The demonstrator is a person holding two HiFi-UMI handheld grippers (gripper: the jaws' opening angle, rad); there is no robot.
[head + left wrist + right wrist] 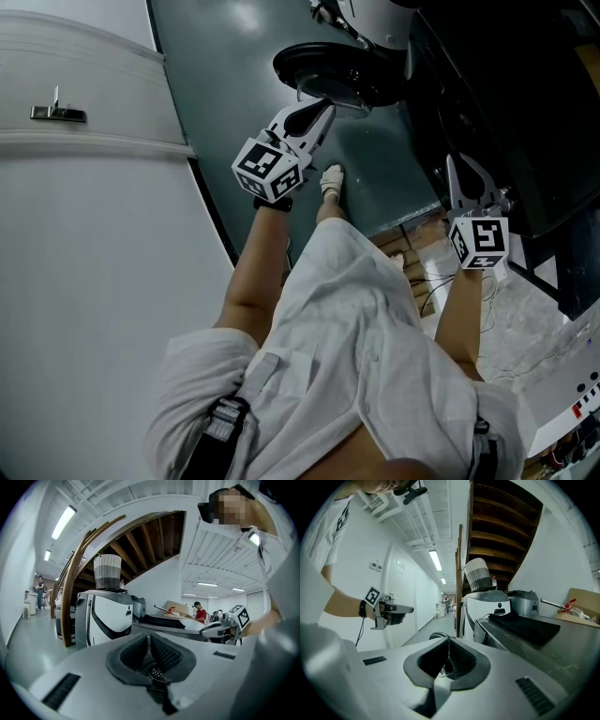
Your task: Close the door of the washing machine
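Head view looks down; gripper views share basket (pixel 107 571).

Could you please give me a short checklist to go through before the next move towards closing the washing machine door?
1. Door in view and not yet closed: ok; the door stands swung out.
2. Left gripper jaws shut, ready for a push: ok.
3. Right gripper empty: ok, jaws together on nothing.
4. Left gripper touching the door: cannot tell from the head view.
5. Drum opening clear of laundry: cannot tell; no view shows it.
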